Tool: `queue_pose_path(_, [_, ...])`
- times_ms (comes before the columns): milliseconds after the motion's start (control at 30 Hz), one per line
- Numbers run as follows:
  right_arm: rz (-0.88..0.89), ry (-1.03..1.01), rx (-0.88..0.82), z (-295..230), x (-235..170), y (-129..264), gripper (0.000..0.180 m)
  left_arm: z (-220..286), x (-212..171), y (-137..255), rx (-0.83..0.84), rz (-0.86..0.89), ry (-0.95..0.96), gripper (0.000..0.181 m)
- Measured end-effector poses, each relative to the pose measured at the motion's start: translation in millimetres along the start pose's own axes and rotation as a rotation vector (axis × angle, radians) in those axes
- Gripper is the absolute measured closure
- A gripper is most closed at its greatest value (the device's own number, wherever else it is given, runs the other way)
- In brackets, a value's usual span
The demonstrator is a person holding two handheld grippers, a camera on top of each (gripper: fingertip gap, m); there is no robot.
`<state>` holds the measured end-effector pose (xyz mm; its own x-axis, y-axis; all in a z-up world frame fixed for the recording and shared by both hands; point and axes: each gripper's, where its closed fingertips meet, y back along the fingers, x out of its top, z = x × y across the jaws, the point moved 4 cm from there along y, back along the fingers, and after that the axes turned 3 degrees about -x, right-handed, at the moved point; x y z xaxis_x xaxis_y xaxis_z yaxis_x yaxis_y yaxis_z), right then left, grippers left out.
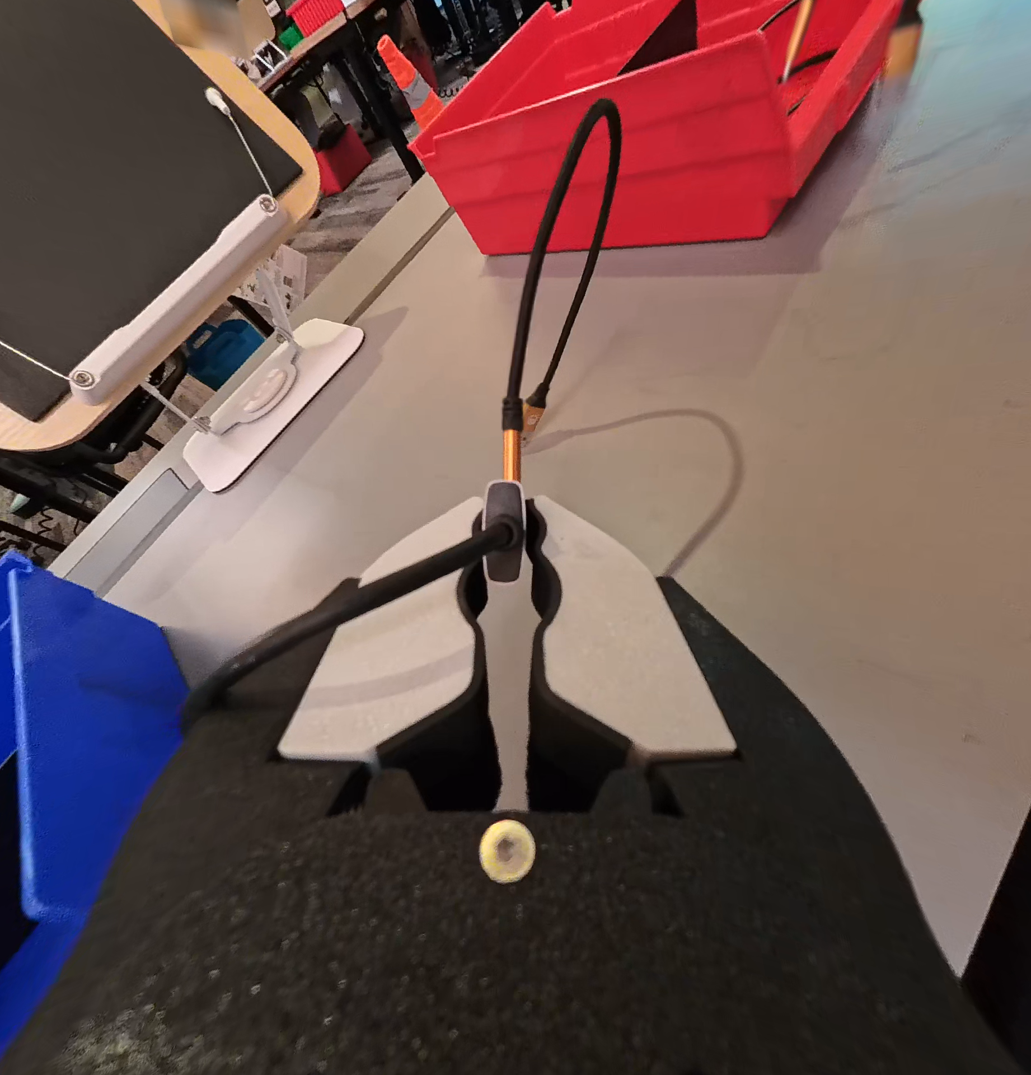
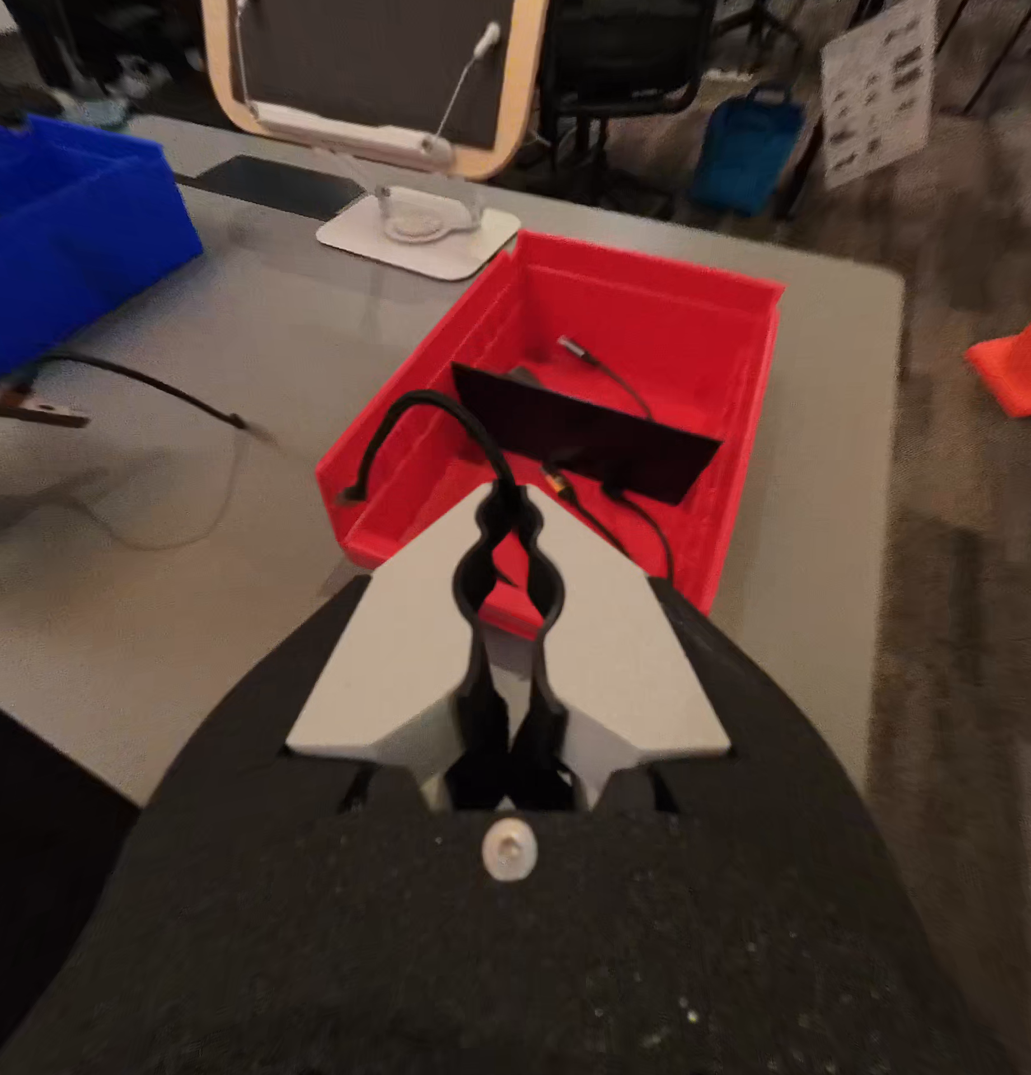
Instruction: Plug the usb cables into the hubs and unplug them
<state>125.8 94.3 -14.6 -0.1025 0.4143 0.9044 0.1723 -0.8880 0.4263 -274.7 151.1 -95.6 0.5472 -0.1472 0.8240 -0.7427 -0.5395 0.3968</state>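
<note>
In the left wrist view my left gripper (image 1: 504, 512) is shut on a small dark grey hub (image 1: 504, 541) and holds it above the grey table (image 1: 792, 465). An orange USB plug (image 1: 512, 456) sits in the hub's far end. Its black cable (image 1: 594, 174) loops up and comes back down to a second orange connector (image 1: 533, 414). The hub's own black lead (image 1: 350, 605) runs off to the lower left. In the right wrist view my right gripper (image 2: 508, 500) is shut on a black cable (image 2: 420, 401) over the red bin (image 2: 647, 262). The cable arcs left, and its free end (image 2: 350, 495) hangs by the bin's near corner.
The red bin holds a black divider (image 2: 583, 430) and other cables, one orange-tipped (image 2: 559, 483). A blue bin (image 2: 65, 244) stands at the left. A wood-framed black panel on a white stand (image 2: 420, 238) is at the table's far edge. An orange cone (image 2: 1019, 360) stands on the floor. The grippers' ends are close to 40 cm from one another.
</note>
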Motion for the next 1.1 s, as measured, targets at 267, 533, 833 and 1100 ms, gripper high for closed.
queue_pose_path(267, [-0.156,0.647,-0.423,14,66,-19,0.177,-1,4,4,0.015,0.010,-0.018,0.171])
queue_pose_path(533, [-0.420,0.673,-0.140,-31,-19,-106,0.177,-2,6,7,0.024,0.011,-0.028,0.171])
queue_pose_path(833, [-0.460,-0.013,0.335,-51,-33,-121,0.157,-4,8,10,0.030,0.054,-0.030,0.171])
queue_pose_path(1100, [-0.011,-0.073,0.572,-127,42,-57,0.145,-8,20,18,0.076,0.146,-0.060,0.171])
